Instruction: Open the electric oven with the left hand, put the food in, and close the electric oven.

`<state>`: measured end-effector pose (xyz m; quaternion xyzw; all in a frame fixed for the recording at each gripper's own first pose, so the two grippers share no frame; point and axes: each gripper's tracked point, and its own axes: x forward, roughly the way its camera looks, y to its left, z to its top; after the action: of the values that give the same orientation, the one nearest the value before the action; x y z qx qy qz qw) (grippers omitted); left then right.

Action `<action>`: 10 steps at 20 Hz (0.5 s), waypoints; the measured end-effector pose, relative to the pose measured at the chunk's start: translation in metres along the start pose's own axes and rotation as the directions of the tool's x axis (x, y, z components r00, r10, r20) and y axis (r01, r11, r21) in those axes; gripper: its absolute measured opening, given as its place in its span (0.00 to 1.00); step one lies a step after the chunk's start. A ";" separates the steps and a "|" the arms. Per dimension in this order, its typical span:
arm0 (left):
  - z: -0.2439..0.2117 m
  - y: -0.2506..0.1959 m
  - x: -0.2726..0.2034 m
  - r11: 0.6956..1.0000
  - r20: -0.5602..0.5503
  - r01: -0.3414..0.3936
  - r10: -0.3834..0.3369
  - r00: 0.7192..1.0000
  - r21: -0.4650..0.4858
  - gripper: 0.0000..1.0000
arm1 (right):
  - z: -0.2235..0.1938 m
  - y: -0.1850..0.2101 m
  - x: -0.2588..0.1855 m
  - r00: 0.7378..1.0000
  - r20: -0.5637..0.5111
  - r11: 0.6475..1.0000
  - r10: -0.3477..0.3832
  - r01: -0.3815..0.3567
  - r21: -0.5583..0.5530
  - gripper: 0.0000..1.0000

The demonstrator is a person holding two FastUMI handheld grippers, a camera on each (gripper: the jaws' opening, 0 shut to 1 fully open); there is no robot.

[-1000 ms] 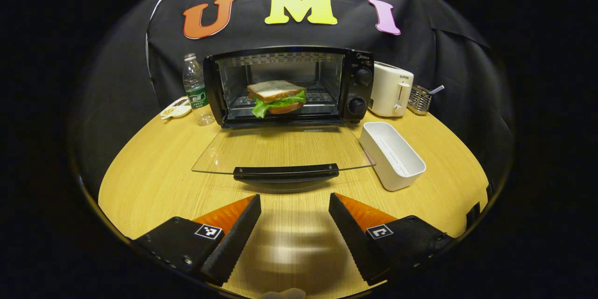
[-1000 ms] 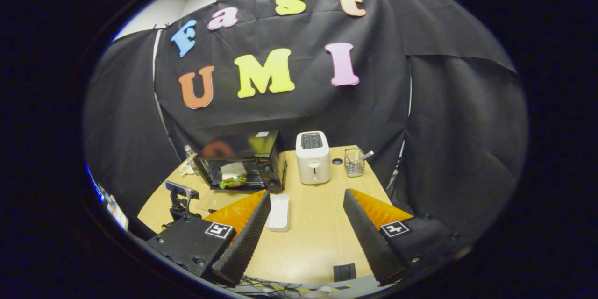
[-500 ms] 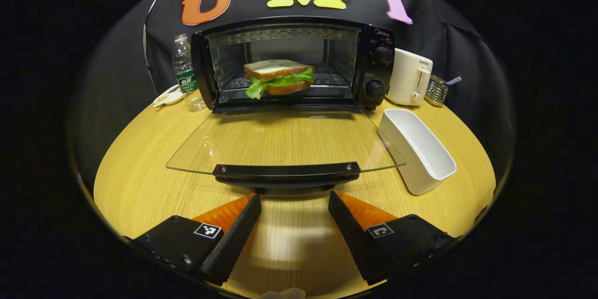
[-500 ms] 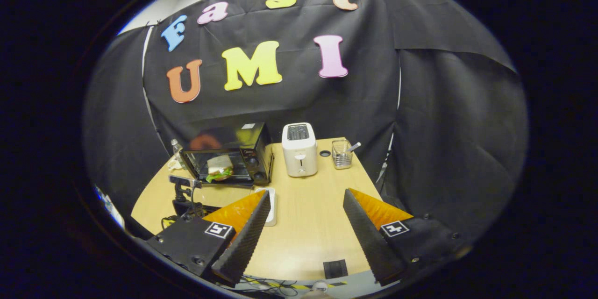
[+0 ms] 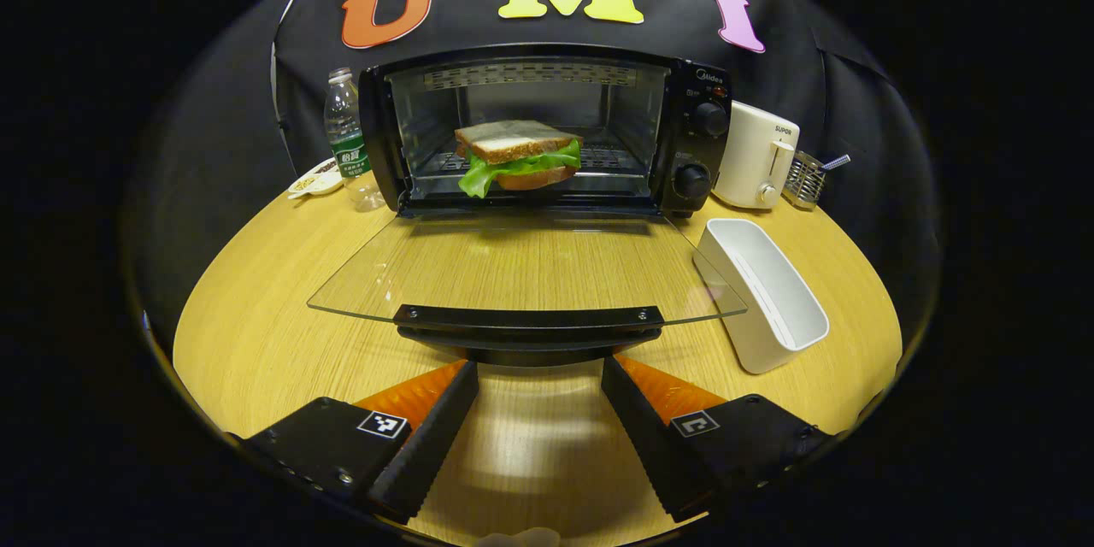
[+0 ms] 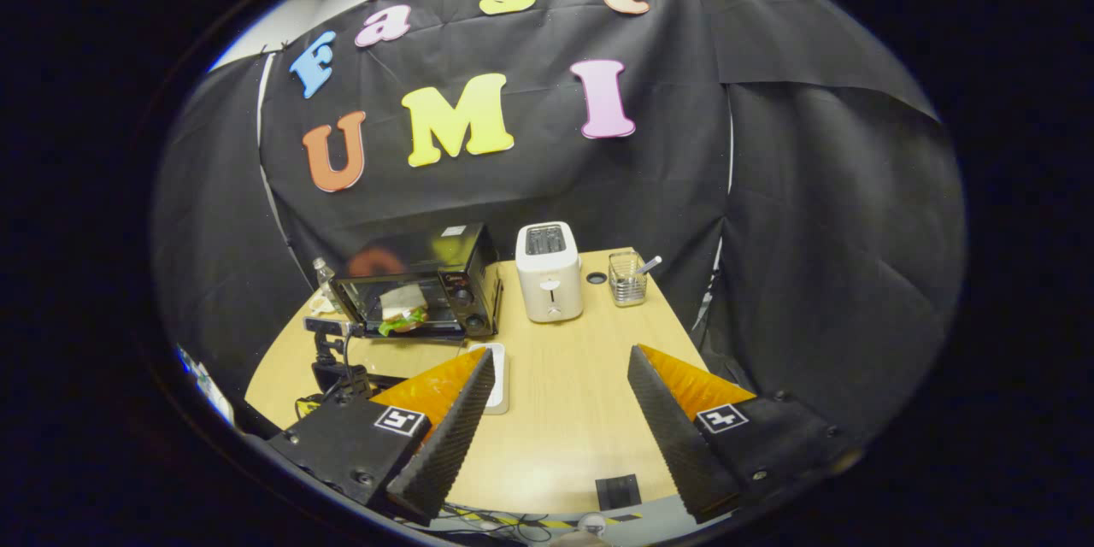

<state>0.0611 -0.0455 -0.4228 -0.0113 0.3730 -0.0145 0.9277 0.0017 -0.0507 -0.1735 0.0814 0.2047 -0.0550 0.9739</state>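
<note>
With its jaws spread wide and holding nothing, the left gripper (image 5: 538, 393) sits just in front of the oven door's black bar handle (image 5: 527, 320), likely lined up to lift the flat glass door (image 5: 521, 269) shut; behind the handle, the leafy sandwich (image 5: 517, 155) rests on the oven (image 5: 684, 128) rack, while the right gripper (image 6: 560, 393), also open and empty, hangs back over the pale wood-grain table (image 6: 564, 410)

The oven (image 5: 547, 132) is black with a clear glass door (image 5: 521, 269) and black handle (image 5: 528, 326). Inside, the sandwich (image 5: 517, 155) shows brown-crusted bread, pale on top, with bright green lettuce. The table (image 5: 256, 316) is light wood grain — honey yellow. A cream-white toaster (image 5: 756, 155), a white tray (image 5: 765, 295), a green-labelled clear bottle (image 5: 348, 141).
</note>
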 end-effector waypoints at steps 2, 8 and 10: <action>0.010 -0.001 -0.006 1.000 0.018 0.001 -0.001 1.000 -0.005 0.96 | -0.001 -0.002 0.001 1.000 0.002 1.000 0.001 -0.001 0.018 1.00; 0.052 -0.002 -0.019 1.000 0.073 0.000 -0.002 0.997 0.024 0.96 | -0.010 -0.016 0.000 1.000 0.003 0.997 -0.006 0.006 0.077 1.00; 0.074 -0.003 -0.022 0.999 0.105 0.004 -0.008 0.994 0.047 0.96 | -0.013 -0.020 0.000 1.000 0.005 0.995 -0.010 0.010 0.096 1.00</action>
<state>0.0966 -0.0470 -0.3538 0.0085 0.3232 -0.0254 0.9459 -0.0065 -0.0679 -0.1880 0.1268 0.1997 -0.0698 0.9691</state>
